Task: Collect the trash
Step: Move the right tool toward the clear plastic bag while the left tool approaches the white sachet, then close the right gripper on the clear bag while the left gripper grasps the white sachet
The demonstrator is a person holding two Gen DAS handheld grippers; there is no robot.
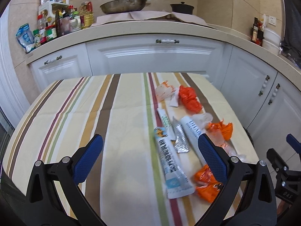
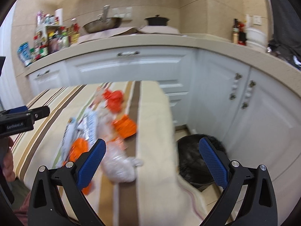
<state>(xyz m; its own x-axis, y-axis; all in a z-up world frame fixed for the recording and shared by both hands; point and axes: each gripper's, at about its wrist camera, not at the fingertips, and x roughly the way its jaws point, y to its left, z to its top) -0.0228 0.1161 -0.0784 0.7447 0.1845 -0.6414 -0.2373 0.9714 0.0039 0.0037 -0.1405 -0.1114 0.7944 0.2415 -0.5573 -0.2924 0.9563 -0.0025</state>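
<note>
While both the left gripper [image 1: 150, 158] and right gripper [image 2: 152, 162] are held wide and empty, wrappers [image 1: 173, 162] lie untouched on the table [image 1: 75, 113]; one must be grasped, then dropped into the bin [image 2: 195, 162] beside it.

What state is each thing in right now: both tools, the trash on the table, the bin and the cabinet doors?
Left tool: open, empty, above the table.
Right tool: open, empty, over the table edge.
Wrappers: loose on the striped tablecloth, none picked up.
Clear plastic bag: crumpled, lying near the table edge.
Bin: on the floor beside the table, black liner open.
Cabinet doors: closed.
</note>
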